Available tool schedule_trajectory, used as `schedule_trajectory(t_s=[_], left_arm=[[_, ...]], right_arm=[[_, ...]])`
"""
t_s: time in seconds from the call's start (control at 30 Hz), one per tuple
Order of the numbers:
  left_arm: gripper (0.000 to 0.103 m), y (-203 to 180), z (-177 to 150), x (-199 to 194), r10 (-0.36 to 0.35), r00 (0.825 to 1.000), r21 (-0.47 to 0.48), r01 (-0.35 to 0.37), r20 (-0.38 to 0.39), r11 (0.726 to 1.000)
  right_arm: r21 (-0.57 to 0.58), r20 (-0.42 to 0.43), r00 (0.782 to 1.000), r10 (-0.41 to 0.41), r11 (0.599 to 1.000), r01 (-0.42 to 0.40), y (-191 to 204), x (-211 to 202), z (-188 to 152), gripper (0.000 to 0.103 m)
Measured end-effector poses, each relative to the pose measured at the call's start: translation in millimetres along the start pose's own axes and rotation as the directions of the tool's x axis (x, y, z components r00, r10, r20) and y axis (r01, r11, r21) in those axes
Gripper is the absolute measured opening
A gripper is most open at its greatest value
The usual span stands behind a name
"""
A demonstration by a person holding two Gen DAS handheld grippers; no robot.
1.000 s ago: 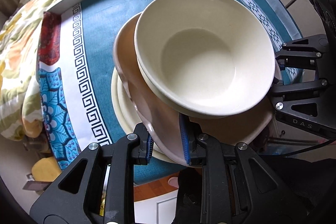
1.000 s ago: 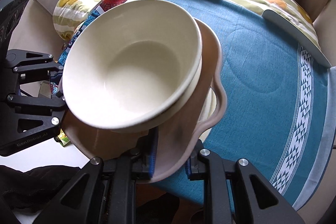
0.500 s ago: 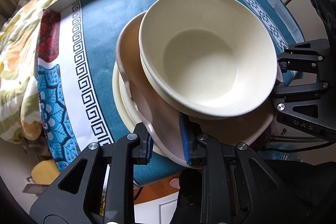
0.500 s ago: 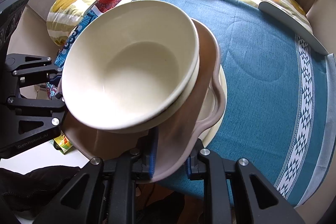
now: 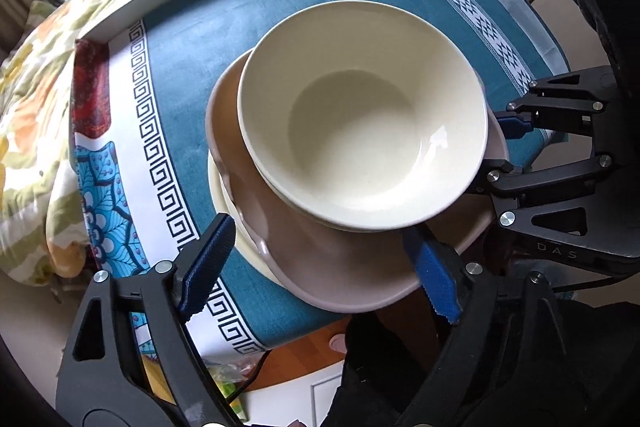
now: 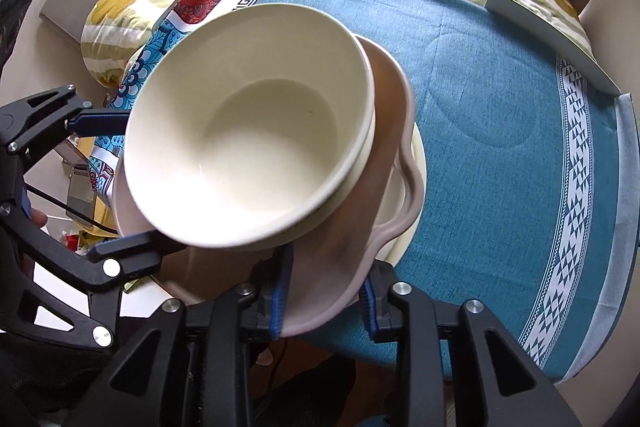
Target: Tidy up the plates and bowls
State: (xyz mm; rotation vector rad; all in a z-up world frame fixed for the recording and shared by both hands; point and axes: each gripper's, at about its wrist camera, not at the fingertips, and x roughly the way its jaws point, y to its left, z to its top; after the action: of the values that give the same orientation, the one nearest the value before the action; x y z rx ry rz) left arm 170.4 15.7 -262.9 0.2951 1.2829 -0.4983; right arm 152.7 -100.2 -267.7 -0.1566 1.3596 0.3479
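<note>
A surface (image 5: 188,75) draped in teal patterned cloth is seen. At its near edge one stack is counted: a cream plate (image 5: 224,203) beneath, a pink wavy-rimmed plate (image 5: 336,267), two nested cream bowls (image 5: 360,115) on top. The left gripper (image 5: 320,267), clamped earlier, is now spread apart; the right gripper (image 6: 326,295) is clamped on the pink plate's rim.
</note>
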Motion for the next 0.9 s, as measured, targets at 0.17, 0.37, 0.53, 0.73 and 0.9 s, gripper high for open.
schedule_trajectory(t_s=[0.17, 0.37, 0.53, 0.73, 0.9], left_arm=[[0.085, -3, -1, -5, -0.011, 1.000, 0.001, 0.011, -0.005, 1.000], [0.085, -4, -5, -23, -0.011, 1.000, -0.015, 0.012, 0.017, 1.000], [0.085, -9, -18, -50, 0.011, 0.998, -0.064, -0.007, 0.060, 0.998], [0.085, -29, -44, -106, 0.062, 0.978, -0.182, -0.025, 0.201, 0.983], [0.085, -56, -75, -166, 0.134, 0.923, -0.298, -0.022, 0.361, 0.954]], right_arm=[[0.023, 0.006, 1.000, 0.002, 1.000, -0.003, -3, -10, -2, 0.045], [0.054, 0.043, 0.999, -0.004, 0.999, 0.002, -5, -31, -9, 0.045], [0.060, 0.101, 0.995, -0.005, 0.998, -0.001, -5, -57, -23, 0.045], [0.053, 0.246, 0.968, -0.046, 0.998, 0.034, -2, -115, -51, 0.045], [0.118, 0.397, 0.913, -0.091, 0.992, 0.048, -8, -177, -86, 0.075]])
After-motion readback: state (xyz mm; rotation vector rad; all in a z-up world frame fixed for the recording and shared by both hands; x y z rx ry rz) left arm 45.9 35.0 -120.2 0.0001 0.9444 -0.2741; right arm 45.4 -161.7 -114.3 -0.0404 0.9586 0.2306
